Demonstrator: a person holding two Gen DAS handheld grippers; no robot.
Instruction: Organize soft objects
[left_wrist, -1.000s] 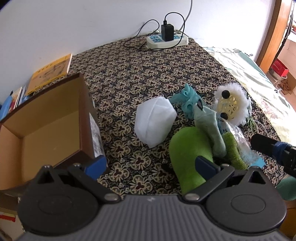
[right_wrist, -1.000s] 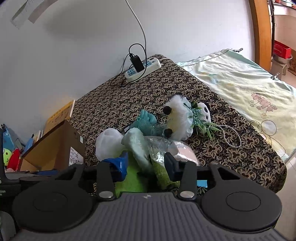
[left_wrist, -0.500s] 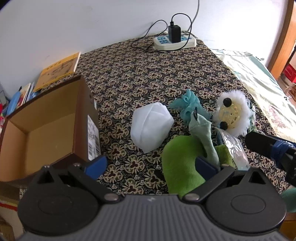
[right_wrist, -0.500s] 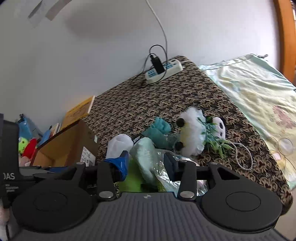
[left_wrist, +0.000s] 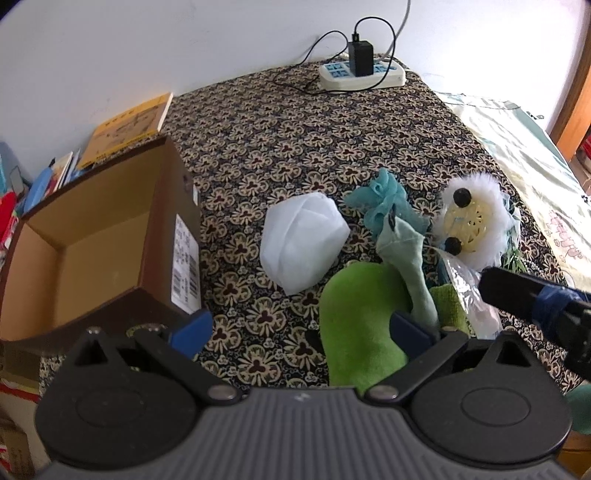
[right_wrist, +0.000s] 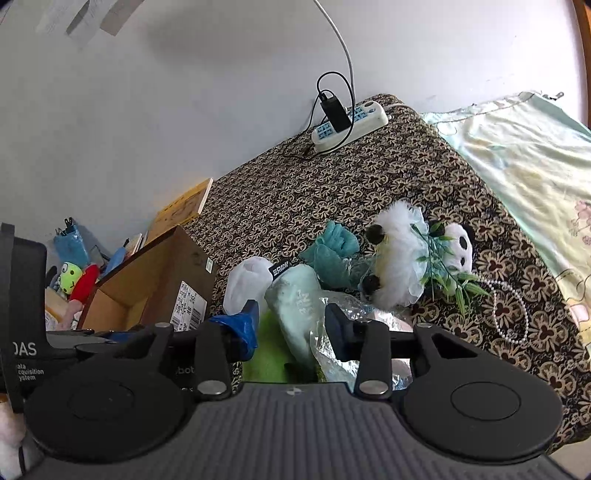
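A pile of soft things lies on the patterned table: a white cloth bundle (left_wrist: 301, 242), a teal scrunchie (left_wrist: 384, 195), a pale green sock (left_wrist: 408, 258), a bright green cloth (left_wrist: 358, 325), a clear plastic bag (left_wrist: 467, 291) and a white fluffy panda toy (left_wrist: 471, 221). An open empty cardboard box (left_wrist: 96, 236) stands to the left. My left gripper (left_wrist: 303, 328) is open and empty above the table's front edge, next to the green cloth. My right gripper (right_wrist: 291, 325) is open, with the sock (right_wrist: 299, 310) between its jaws but not clamped.
A power strip (left_wrist: 362, 72) with a charger lies at the back by the wall. Books (left_wrist: 129, 125) and toys (right_wrist: 75, 278) crowd the left side beyond the box. A pearl necklace (right_wrist: 511, 314) lies right of the panda. A pale green sheet (right_wrist: 524, 155) covers the bed on the right.
Both grippers have risen and pulled back a little, so the pile looks smaller and lower. The objects have not moved and neither gripper has closed.
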